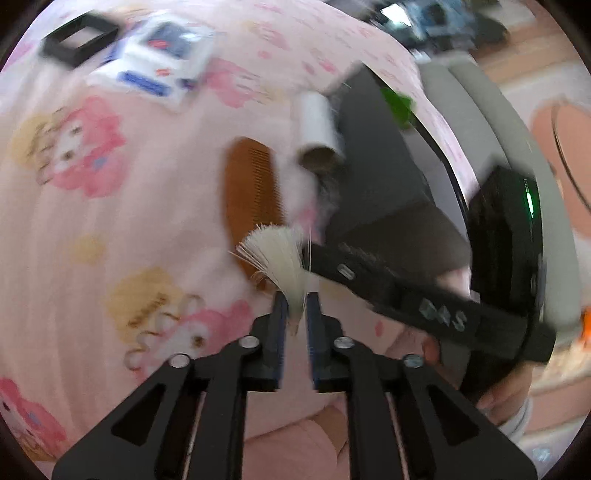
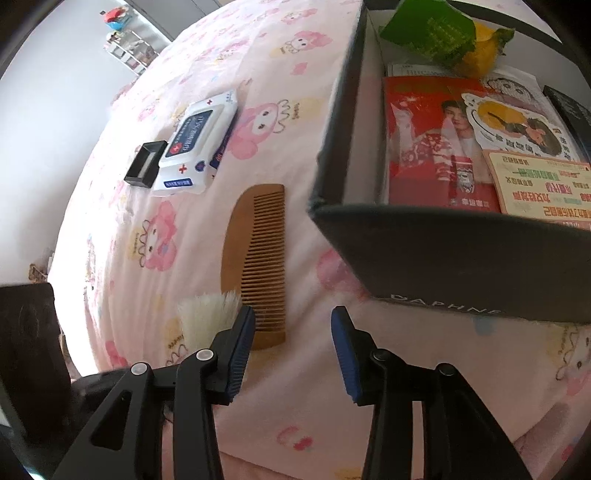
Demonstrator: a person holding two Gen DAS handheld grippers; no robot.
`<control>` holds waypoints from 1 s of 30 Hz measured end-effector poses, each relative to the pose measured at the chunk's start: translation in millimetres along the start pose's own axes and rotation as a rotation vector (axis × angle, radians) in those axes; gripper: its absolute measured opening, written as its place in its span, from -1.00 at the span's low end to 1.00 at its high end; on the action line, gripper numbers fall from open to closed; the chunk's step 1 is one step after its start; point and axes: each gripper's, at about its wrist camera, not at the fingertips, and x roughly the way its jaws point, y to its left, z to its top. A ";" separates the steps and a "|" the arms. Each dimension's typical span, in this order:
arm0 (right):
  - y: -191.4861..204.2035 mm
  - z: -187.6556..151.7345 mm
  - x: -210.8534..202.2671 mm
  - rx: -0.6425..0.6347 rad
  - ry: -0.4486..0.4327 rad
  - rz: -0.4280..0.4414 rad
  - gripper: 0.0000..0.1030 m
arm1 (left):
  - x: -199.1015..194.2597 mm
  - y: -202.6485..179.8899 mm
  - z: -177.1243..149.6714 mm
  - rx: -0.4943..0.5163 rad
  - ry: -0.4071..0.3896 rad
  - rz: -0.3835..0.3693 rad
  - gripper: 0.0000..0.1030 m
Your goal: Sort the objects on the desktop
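Note:
A white bristle brush (image 1: 275, 256) fans out above my left gripper (image 1: 296, 314), whose blue pads pinch its narrow end; its handle is hidden. Just past it a wooden comb (image 1: 253, 199) lies flat on the pink cartoon cloth. In the right wrist view the same brush (image 2: 207, 308) sits just outside the left finger of my right gripper (image 2: 293, 332), which stands open over the cloth by the comb's (image 2: 258, 258) near end with nothing between its pads. The right gripper's black body (image 1: 424, 306) crosses the left wrist view from the right, its tip close to the brush.
A dark open box (image 2: 443, 254) marked DAPHNE holds cards, a red packet and a green packet (image 2: 428, 33). A wipes pack (image 2: 195, 144) and a small black frame (image 2: 146, 162) lie further back. A white roll (image 1: 319, 133) rests against the box wall. A hand (image 1: 498, 387) holds the right gripper.

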 end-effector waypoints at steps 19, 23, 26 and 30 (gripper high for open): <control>-25.4 -0.5 13.9 0.086 -0.032 -0.065 -0.16 | 46.9 0.7 25.9 -0.032 -0.007 0.093 -0.69; -22.5 -2.8 13.8 0.086 -0.026 -0.050 -0.16 | 35.9 1.1 8.3 -0.036 -0.003 0.082 -0.72; -19.1 -5.0 12.2 0.083 -0.024 -0.037 -0.16 | 29.8 -1.8 -6.5 -0.037 0.029 0.068 -0.73; -13.6 -13.3 8.4 0.081 -0.024 -0.005 -0.16 | 18.6 -3.2 -8.6 -0.031 0.031 0.097 -0.35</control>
